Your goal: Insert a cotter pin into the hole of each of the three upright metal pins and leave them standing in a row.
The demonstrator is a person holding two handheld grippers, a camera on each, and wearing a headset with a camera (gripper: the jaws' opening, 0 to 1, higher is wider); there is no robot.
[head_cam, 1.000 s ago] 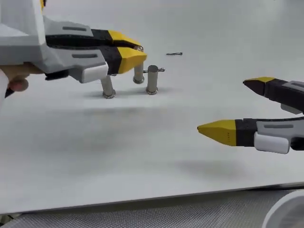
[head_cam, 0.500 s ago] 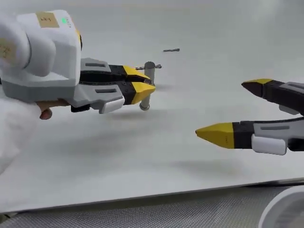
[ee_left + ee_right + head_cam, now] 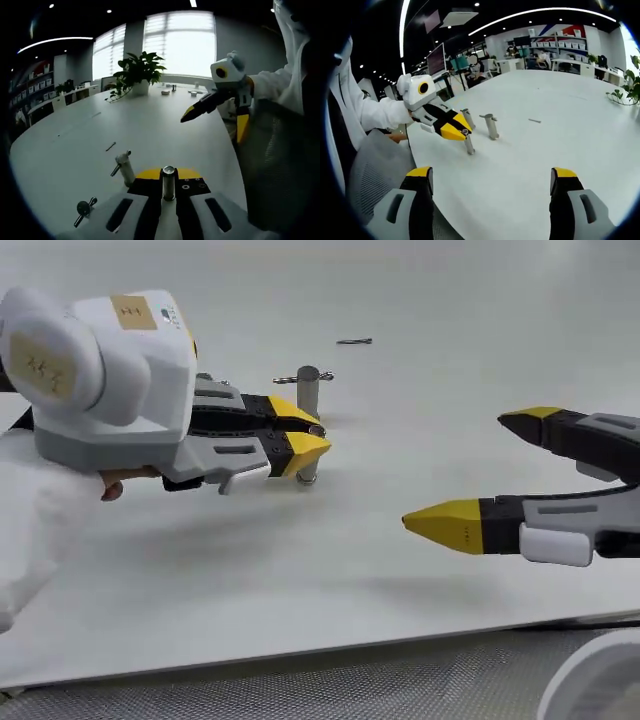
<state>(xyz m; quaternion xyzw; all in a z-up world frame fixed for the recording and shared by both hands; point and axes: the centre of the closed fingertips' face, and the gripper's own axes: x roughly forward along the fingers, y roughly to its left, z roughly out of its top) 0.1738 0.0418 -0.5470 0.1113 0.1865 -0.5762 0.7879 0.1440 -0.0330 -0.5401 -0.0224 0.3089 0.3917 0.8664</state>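
Observation:
My left gripper (image 3: pixel 318 438) is shut on the top of an upright metal pin (image 3: pixel 306 472), whose foot is at or just above the white table. That pin's head (image 3: pixel 168 172) shows between the jaws in the left gripper view, with no cotter pin seen in it. Behind it stands a second pin (image 3: pixel 308 390) with a cotter pin through it. A third pin (image 3: pixel 84 207) also carries one, and all three pins (image 3: pixel 469 144) line up in the right gripper view. A loose cotter pin (image 3: pixel 354 341) lies farther back. My right gripper (image 3: pixel 485 472) hovers open at the right, holding nothing.
The table's front edge (image 3: pixel 300 655) runs just below the grippers, with a grey mesh chair back (image 3: pixel 320 690) under it. A white round object (image 3: pixel 600 680) sits at the bottom right. A potted plant (image 3: pixel 137 75) stands at the table's far end.
The left gripper has come down and forward out of the row of pins, bringing one metal pin with it towards the table's front. The right gripper has stayed open and nearly still.

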